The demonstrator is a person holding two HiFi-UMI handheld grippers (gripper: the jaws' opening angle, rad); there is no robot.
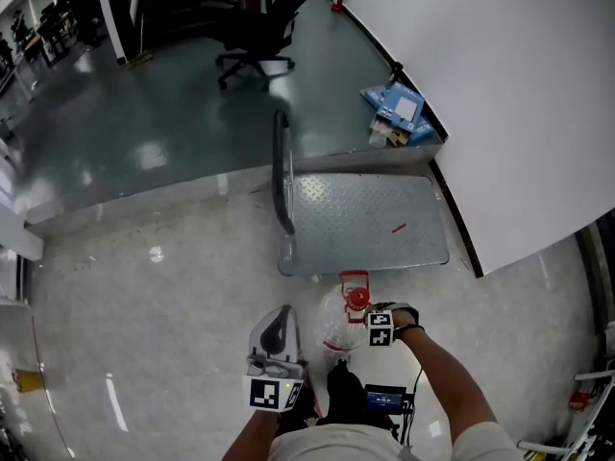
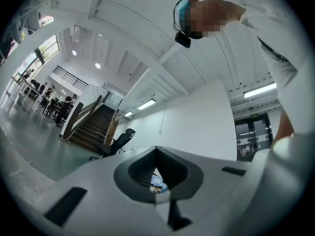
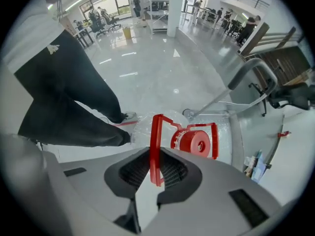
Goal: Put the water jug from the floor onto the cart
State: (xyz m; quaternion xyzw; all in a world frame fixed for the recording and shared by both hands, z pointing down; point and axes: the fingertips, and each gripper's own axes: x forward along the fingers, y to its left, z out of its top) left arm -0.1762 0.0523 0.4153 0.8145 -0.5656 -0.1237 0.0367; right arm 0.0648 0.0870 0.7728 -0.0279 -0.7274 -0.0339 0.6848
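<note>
The water jug [image 1: 336, 328] is a clear bottle with a red cap [image 3: 195, 142] and a red carrying handle [image 3: 156, 144]. It hangs just off the floor in front of the person's feet. My right gripper [image 1: 368, 307] points straight down and is shut on that handle [image 1: 354, 279], which stands between its jaws [image 3: 153, 181]. The cart [image 1: 370, 221], a low grey checker-plate platform with a push bar [image 1: 281, 176], stands just beyond the jug. My left gripper [image 1: 282, 315] is to the left of the jug, apart from it, pointing roughly level with nothing between its shut jaws [image 2: 160, 181].
A white wall [image 1: 500, 84] runs along the cart's right side. Blue boxes [image 1: 396, 113] lie at its foot past the cart. A black office chair [image 1: 261, 27] stands farther off. The person's dark trouser legs [image 3: 69, 97] are close to the jug.
</note>
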